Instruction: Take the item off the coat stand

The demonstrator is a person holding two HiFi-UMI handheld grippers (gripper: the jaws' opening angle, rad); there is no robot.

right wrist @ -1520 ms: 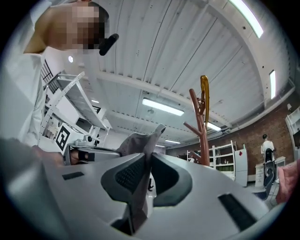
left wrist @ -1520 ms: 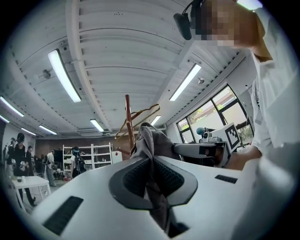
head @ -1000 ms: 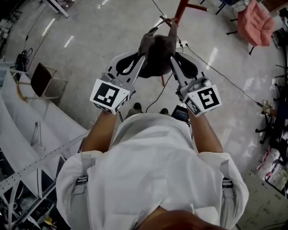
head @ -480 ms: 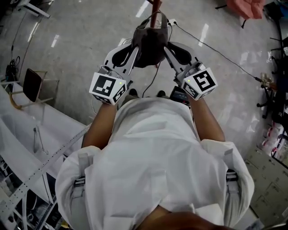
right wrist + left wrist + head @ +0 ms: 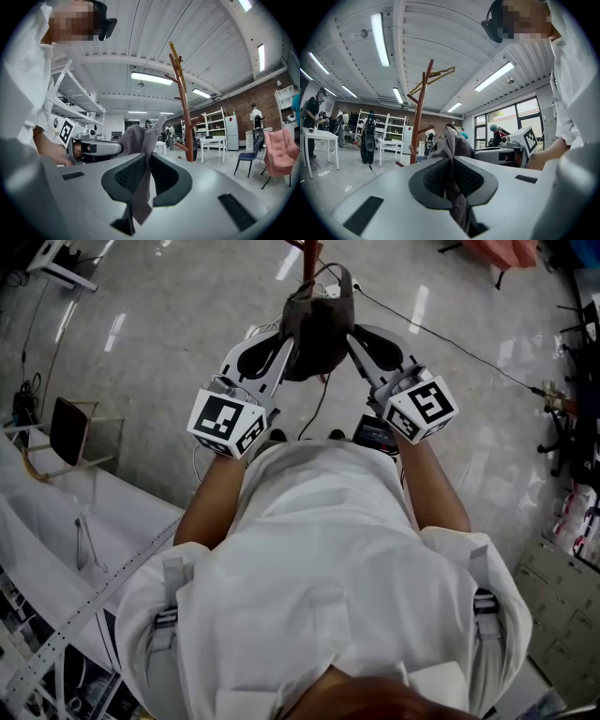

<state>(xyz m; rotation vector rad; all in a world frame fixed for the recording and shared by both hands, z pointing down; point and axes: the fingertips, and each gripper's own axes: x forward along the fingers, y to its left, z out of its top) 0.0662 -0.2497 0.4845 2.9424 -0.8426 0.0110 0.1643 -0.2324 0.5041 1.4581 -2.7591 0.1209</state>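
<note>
**Item.** The grey-brown cloth item (image 5: 319,320) hung in the air between the two grippers, in front of the person's chest. It was apart from the wooden coat stand (image 5: 421,112), which stood behind it in both gripper views. No peg was seen touching it.

**Grip.** The left gripper (image 5: 289,345) had its jaws closed on a fold of the fabric. The right gripper (image 5: 356,338) was likewise closed on the opposite edge, with a flap of cloth trailing below its pads.

**Handling, as judged.** The item appeared soft, limp and light. It sagged and bunched between the holds, so it should neither slip readily nor suffer from a firm pinch. Gathered folds at two opposite edges, as taken here, seemed the sound places to hold it. A thin loop at its top could snag on a peg.

**Change noted.** A second earlier the stand's red limb lay just above the item in the head view. Now only a stub showed at the top edge. Both grips were unchanged and the cloth hung as before.
</note>
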